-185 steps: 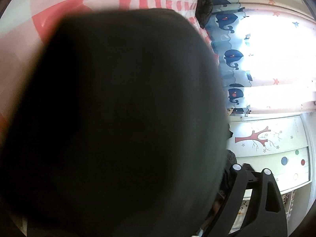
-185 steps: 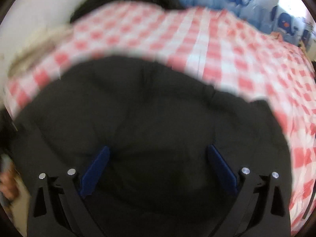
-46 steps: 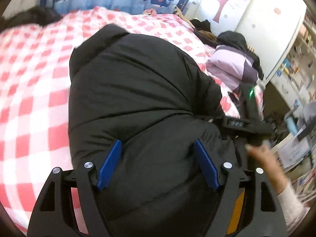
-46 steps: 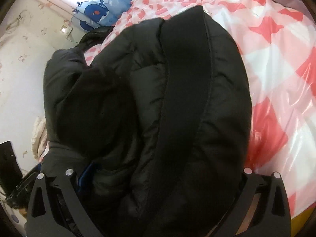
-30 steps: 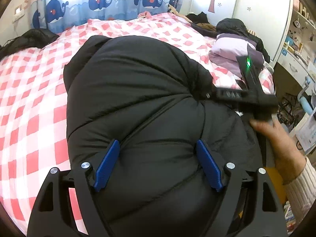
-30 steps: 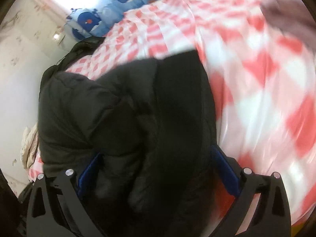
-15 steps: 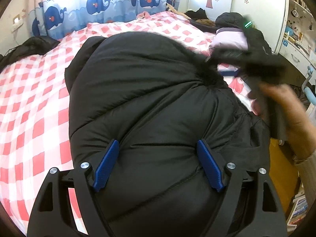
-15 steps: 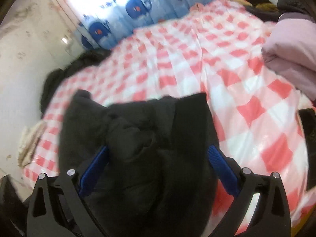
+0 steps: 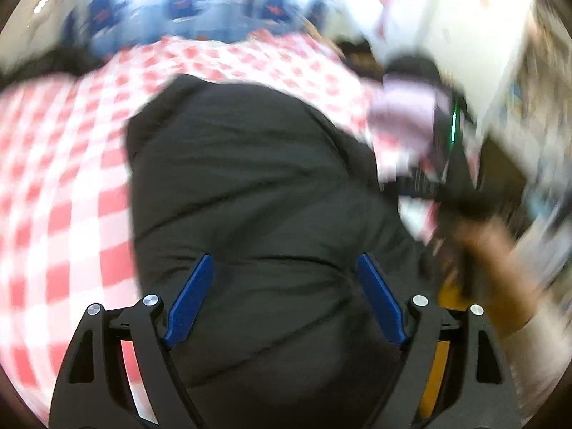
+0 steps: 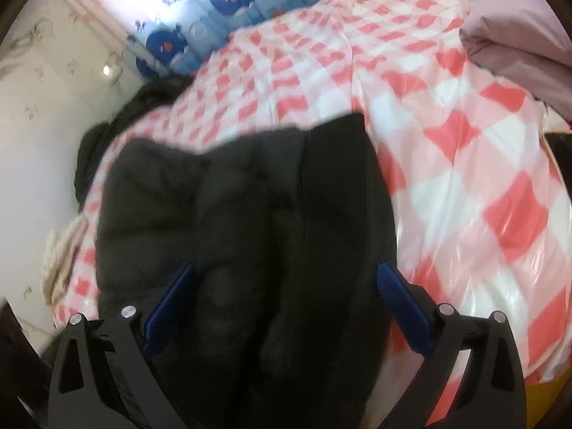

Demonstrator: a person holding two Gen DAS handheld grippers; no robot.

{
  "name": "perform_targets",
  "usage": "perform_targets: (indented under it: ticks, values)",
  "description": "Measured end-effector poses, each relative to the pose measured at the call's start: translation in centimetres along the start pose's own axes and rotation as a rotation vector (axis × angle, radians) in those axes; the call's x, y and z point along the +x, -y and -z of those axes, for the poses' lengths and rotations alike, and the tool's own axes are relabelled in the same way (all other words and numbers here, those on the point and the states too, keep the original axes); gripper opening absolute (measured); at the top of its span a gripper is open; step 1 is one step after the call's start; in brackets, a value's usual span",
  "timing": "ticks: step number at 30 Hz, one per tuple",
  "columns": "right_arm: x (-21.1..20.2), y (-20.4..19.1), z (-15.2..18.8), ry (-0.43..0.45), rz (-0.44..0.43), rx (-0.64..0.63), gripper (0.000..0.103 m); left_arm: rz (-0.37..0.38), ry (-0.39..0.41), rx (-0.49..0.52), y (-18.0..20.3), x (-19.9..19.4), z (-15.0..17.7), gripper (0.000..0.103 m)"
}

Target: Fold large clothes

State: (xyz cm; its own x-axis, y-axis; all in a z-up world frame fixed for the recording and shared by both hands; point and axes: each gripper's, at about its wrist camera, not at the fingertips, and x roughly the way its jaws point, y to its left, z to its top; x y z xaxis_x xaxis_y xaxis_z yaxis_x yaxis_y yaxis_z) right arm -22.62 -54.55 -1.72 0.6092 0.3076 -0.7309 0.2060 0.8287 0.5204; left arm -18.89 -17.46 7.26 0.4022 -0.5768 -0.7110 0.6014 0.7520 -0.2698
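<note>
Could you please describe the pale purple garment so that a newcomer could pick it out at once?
Start at the red-and-white checked bedspread. Its far right edge holds the pale purple garment, a folded, puffy bundle. Unlike the black jacket nearby, it is light lilac.

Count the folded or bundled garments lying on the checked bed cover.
2: the black puffer jacket at the near edge, and a lilac garment at the far right. Dark clothing heaped at the bed's far edges may hide more.

A folded jacket (image 9: 250, 193) is laid on the bed cover (image 9: 53, 186). A second garment (image 9: 404, 121) is placed to its right; curtains (image 10: 200, 32) are hung behind the bed.
</note>
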Motion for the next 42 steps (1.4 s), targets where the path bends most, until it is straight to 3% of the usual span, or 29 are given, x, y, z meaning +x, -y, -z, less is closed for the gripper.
perform_targets:
  ticks: [2,4,6,7,9,13,18,22,25,27,29,31,33,36,38,40,42]
  values:
    - [0.9,1.1,0.8,-0.021,-0.014,0.035,0.097,0.009,0.02,-0.179,-4.4,-1.0,-0.3,0.082]
    - [1.5,1.6,1.2,-0.029,-0.031,0.063,0.097,-0.006,-0.022,-0.353,-9.3,0.4,-0.1,0.085]
    - [2.2,1.5,1.6,-0.03,-0.029,0.066,0.097,0.063,-0.115,-0.463,-12.3,3.5,0.5,0.087]
    - [2.3,1.3,1.6,-0.03,-0.025,0.064,0.097,0.142,-0.158,-0.519,-13.2,5.2,1.0,0.088]
    - [2.5,0.9,1.9,-0.022,-0.02,0.069,0.097,0.299,-0.195,-0.569,-13.1,7.6,1.6,0.091]
    - [3.7,-0.6,2.6,-0.006,-0.035,0.097,0.098,0.303,-0.161,-0.468,-11.5,7.1,0.4,0.092]
    - [7.2,-6.7,1.6,-0.038,-0.124,0.077,0.098,0.171,-0.04,-0.433,-16.7,1.0,-1.1,0.088]
    - [13.6,-17.3,0.1,-0.111,-0.238,-0.05,0.098,-0.017,0.049,-0.484,-24.4,-5.9,-0.2,0.087]
    - [18.7,-24.2,0.3,-0.178,-0.28,-0.147,0.098,-0.139,0.055,-0.534,-29.5,-8.7,1.8,0.086]
    - [21.6,-26.2,1.0,-0.211,-0.253,-0.187,0.098,-0.16,0.019,-0.588,-32.5,-8.6,3.8,0.087]
    - [23.5,-25.8,1.6,-0.248,-0.277,-0.144,0.098,-0.141,0.0,-0.61,-34.3,-8.3,5.0,0.088]
    - [23.5,-25.3,2.0,-0.258,-0.276,-0.148,0.098,-0.141,-0.007,-0.583,-33.8,-8.4,5.1,0.088]
    - [22.6,-25.1,1.5,-0.27,-0.264,-0.164,0.098,-0.199,0.006,-0.538,-32.8,-9.4,4.2,0.088]
    - [18.1,-26.1,-0.8,-0.143,-0.234,-0.243,0.098,-0.315,0.139,-0.441,-31.2,-12.2,2.7,0.088]
    - [15.4,-27.6,-3.2,-0.031,-0.239,-0.285,0.098,-0.35,0.166,-0.394,-31.0,-12.2,1.7,0.088]
    - [14.8,-29.6,-4.7,0.004,-0.226,-0.335,0.098,-0.324,0.145,-0.381,-31.3,-11.0,0.9,0.088]
    - [16.7,-32.1,-5.7,-0.018,-0.18,-0.406,0.098,-0.327,0.111,-0.363,-31.2,-9.3,0.6,0.088]
